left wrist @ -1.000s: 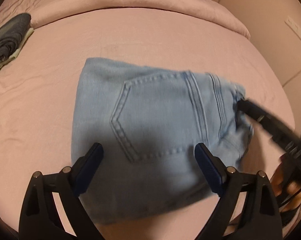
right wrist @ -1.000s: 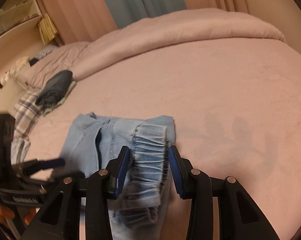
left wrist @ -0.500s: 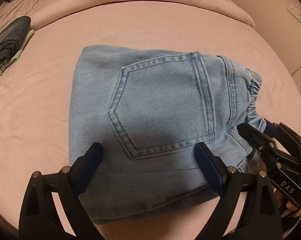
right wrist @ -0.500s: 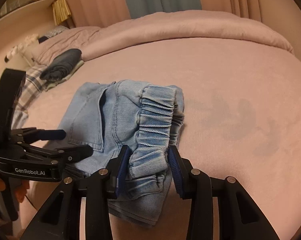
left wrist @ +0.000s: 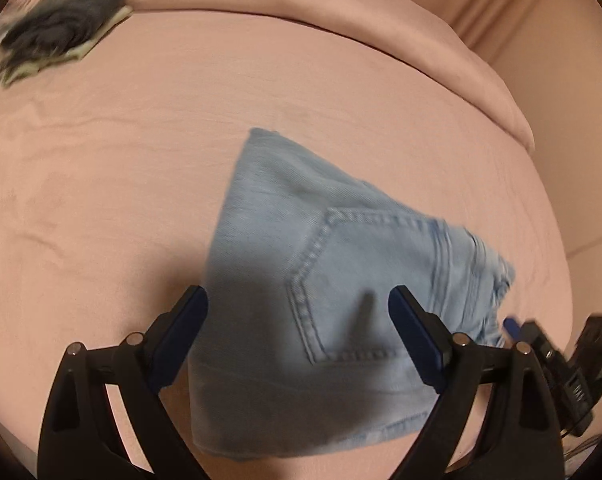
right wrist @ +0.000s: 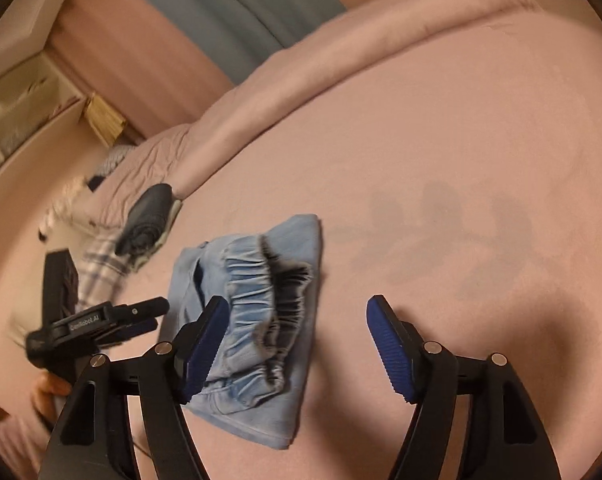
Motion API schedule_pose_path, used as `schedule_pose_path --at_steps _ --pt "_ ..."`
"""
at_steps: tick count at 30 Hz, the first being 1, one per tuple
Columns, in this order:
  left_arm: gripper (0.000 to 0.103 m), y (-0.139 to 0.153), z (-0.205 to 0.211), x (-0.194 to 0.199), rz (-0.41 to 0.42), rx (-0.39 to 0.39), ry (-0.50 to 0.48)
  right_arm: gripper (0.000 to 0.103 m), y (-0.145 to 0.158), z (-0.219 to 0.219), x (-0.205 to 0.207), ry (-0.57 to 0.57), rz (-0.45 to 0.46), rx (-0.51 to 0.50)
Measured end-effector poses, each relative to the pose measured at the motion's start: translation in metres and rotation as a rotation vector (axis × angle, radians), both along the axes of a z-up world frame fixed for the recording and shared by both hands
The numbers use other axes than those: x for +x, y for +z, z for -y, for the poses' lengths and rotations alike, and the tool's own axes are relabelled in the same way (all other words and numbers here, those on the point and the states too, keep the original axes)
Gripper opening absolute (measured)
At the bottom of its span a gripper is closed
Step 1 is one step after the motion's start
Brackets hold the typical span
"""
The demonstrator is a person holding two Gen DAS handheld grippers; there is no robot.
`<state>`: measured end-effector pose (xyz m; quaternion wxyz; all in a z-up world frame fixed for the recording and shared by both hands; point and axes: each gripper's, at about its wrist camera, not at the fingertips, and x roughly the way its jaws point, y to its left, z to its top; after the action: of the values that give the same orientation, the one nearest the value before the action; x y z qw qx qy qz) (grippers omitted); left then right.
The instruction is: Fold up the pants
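The light blue denim pants [left wrist: 333, 300] lie folded into a compact stack on the pink bed, back pocket up. In the right wrist view the pants [right wrist: 257, 320] show their elastic waistband toward me. My left gripper [left wrist: 297, 336] is open and hovers just above the near part of the stack, holding nothing. My right gripper [right wrist: 297, 344] is open and empty, its left finger over the waistband edge. The right gripper also shows at the right edge of the left wrist view [left wrist: 541, 344], and the left gripper shows at the left of the right wrist view [right wrist: 101, 320].
A dark folded garment [left wrist: 65, 28] lies at the far left of the bed, on a pale cloth; it also shows in the right wrist view [right wrist: 149, 216] next to a plaid cloth [right wrist: 101, 264]. A rolled pink duvet [left wrist: 341, 12] runs along the back. Shelves [right wrist: 17, 104] stand at far left.
My right gripper has opened and let go of the waistband, which now lies on the stack. Both grippers have pulled back and tilted; the left stays open.
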<state>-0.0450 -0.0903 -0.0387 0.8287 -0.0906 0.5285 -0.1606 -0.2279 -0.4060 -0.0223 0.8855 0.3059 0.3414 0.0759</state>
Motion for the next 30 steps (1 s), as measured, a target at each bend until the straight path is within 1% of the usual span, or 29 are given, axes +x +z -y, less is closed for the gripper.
schedule_pose_path --at_steps 3,5,7,10,12,16,22,24,27,30 --pt "0.092 -0.006 -0.005 0.009 -0.028 -0.039 0.035 0.072 -0.012 0.005 0.004 0.012 -0.030 0.067" --pt "0.093 -0.007 0.001 0.014 -0.036 -0.032 0.043 0.073 -0.019 0.006 0.008 0.026 -0.048 0.097" --pt "0.093 -0.007 0.003 0.018 -0.041 -0.018 0.046 0.073 -0.024 0.005 0.011 0.028 -0.062 0.099" --pt "0.093 -0.015 0.001 0.025 -0.071 -0.012 0.056 0.082 -0.022 0.002 0.013 0.043 -0.061 0.098" --pt "0.093 -0.021 0.000 0.029 -0.093 -0.029 0.061 0.088 -0.020 0.000 0.014 0.056 -0.057 0.090" --pt "0.097 -0.021 0.004 0.031 -0.096 -0.057 0.055 0.089 -0.018 -0.012 0.018 0.071 -0.065 0.011" --pt "0.098 -0.025 -0.004 0.028 -0.102 -0.068 0.029 0.091 -0.018 -0.013 0.024 0.077 -0.076 -0.009" --pt "0.098 -0.025 -0.001 0.028 -0.106 -0.078 0.008 0.092 -0.018 -0.017 0.029 0.087 -0.082 -0.031" --pt "0.100 -0.027 0.006 0.028 -0.106 -0.072 -0.032 0.094 -0.019 -0.018 0.029 0.101 -0.082 -0.044" --pt "0.100 -0.028 0.008 0.029 -0.109 -0.076 -0.043 0.095 -0.019 -0.018 0.031 0.108 -0.082 -0.046"
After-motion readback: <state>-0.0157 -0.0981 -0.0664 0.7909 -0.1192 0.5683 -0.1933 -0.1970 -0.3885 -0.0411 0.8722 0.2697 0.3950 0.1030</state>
